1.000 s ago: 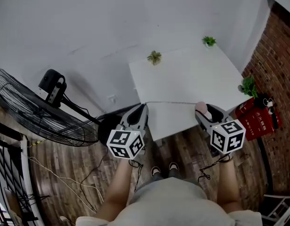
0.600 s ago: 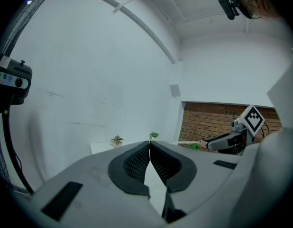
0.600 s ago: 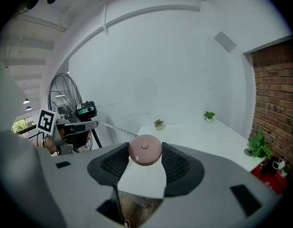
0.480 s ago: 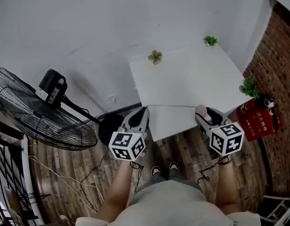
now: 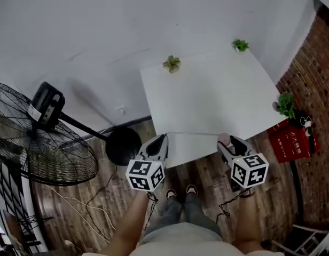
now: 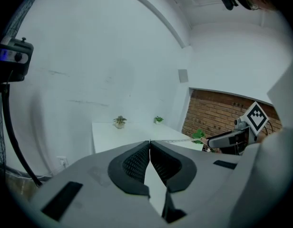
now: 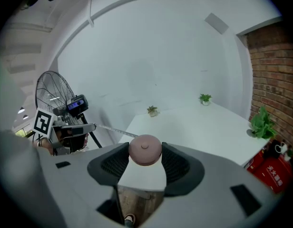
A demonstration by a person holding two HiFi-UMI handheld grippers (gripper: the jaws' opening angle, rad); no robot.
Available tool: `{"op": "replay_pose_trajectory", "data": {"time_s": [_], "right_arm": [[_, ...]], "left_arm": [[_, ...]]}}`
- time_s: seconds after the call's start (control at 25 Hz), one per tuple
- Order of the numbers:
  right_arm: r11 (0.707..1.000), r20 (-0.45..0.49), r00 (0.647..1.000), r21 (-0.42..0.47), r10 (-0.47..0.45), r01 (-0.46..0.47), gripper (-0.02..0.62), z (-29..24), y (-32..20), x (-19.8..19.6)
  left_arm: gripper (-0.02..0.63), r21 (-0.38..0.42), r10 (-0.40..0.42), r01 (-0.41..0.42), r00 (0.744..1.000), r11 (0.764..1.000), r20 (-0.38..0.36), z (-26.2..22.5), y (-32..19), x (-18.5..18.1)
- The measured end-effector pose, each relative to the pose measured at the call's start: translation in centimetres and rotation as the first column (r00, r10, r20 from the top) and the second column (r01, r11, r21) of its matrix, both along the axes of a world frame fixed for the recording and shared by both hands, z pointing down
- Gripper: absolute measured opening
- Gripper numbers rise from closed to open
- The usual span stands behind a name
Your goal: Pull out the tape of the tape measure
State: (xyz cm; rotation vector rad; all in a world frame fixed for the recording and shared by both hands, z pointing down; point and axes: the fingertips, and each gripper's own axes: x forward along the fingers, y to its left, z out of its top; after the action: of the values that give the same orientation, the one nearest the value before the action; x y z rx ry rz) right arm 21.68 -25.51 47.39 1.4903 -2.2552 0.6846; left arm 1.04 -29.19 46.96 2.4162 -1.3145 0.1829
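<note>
At 6 o'clock off the table [image 5: 207, 89], with left gripper [image 5: 163, 137] pinched on tape [image 5: 191, 133] end and right gripper [image 5: 228, 141] clamped round tape measure [image 7: 145, 149]: pull level toward 9 and 3.

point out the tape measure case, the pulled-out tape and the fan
tape measure case [image 7: 145, 149], right gripper view, round pink face
tape [image 5: 194, 134], head view, middle of the stretched strip
fan [image 5: 57, 159], head view, wire guard

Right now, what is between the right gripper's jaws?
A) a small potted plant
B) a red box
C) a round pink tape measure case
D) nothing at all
C: the right gripper view shows the right gripper shut on the round pink tape measure case, with the tape stretching away to the left gripper.
</note>
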Motion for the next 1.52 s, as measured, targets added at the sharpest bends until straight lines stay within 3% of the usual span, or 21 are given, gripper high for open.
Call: {"op": "replay_pose_trajectory", "data": {"time_s": [0.4, 0.68, 0.88, 1.04, 1.24, 1.52], "right_arm": [[0.993, -0.009, 1.000, -0.118, 0.015, -0.016, 0.215, 7.9, -2.0, 2.4], [0.984, -0.021, 1.000, -0.176, 0.014, -0.018, 0.215, 11.9, -2.6, 3.2], [0.979, -0.037, 0.999, -0.202, 0.015, -0.022, 0.215, 13.5, -2.8, 3.6], [0.972, -0.063, 0.998, -0.234, 0.020, -0.034, 0.215, 14.6, -2.7, 3.9], [0.966, -0.119, 0.993, -0.258, 0.002, -0.033, 0.216, 15.2, -2.8, 4.0], [0.963, -0.191, 0.981, -0.271, -0.037, -0.016, 0.216, 16.1, -2.6, 3.9]], "left_arm": [[0.015, -0.141, -0.006, 0.016, 0.998, 0.990, 0.066, 7.6, -1.9, 2.5], [0.015, -0.259, 0.005, 0.017, 0.996, 0.966, 0.085, 12.2, -2.5, 3.5], [0.015, -0.297, 0.012, 0.038, 0.986, 0.954, 0.164, 13.8, -3.1, 4.1], [0.015, -0.355, 0.050, 0.037, 0.971, 0.934, 0.233, 15.3, -3.1, 4.6], [0.015, -0.432, 0.059, 0.057, 0.966, 0.900, 0.251, 16.6, -3.3, 4.8], [0.015, -0.476, 0.073, 0.067, 0.960, 0.877, 0.269, 17.5, -3.2, 4.9]]}}
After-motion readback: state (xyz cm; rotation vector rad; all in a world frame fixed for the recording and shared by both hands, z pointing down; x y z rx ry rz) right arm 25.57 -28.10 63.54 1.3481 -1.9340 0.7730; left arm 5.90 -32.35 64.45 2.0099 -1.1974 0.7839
